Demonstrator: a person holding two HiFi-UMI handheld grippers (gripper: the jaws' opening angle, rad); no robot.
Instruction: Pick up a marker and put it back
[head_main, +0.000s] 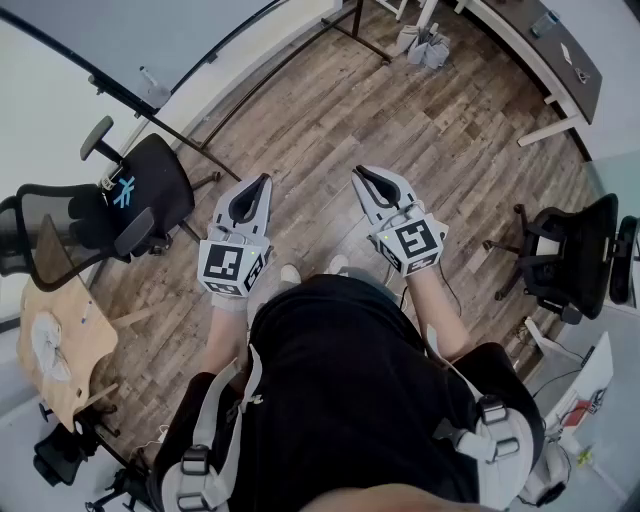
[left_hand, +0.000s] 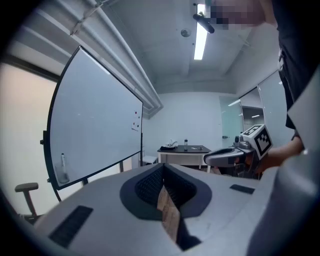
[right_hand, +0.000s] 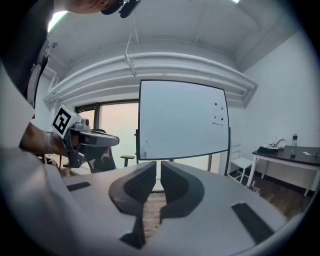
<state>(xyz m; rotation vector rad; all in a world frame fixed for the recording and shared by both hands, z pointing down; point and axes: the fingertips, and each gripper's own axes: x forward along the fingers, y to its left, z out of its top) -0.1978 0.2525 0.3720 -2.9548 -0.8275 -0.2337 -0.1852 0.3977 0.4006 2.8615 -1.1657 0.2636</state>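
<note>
- The left gripper (left_hand: 162, 170) and the right gripper (right_hand: 158, 167) are hanging empty, jaws pressing together on nothing.
- The marker (left_hand: 62, 167) is standing in the whiteboard (left_hand: 95, 130) tray, far left, well apart from both.
- I'd be opening one gripper's jaws before approaching it.
- A wood floor (head_main: 400, 110) is spreading below, with office chairs (head_main: 150, 190) sitting either side.

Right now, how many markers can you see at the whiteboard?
1. A marker stands upright in a clear holder near the whiteboard's lower corner. More may be hidden in the holder or too small to make out.
</note>
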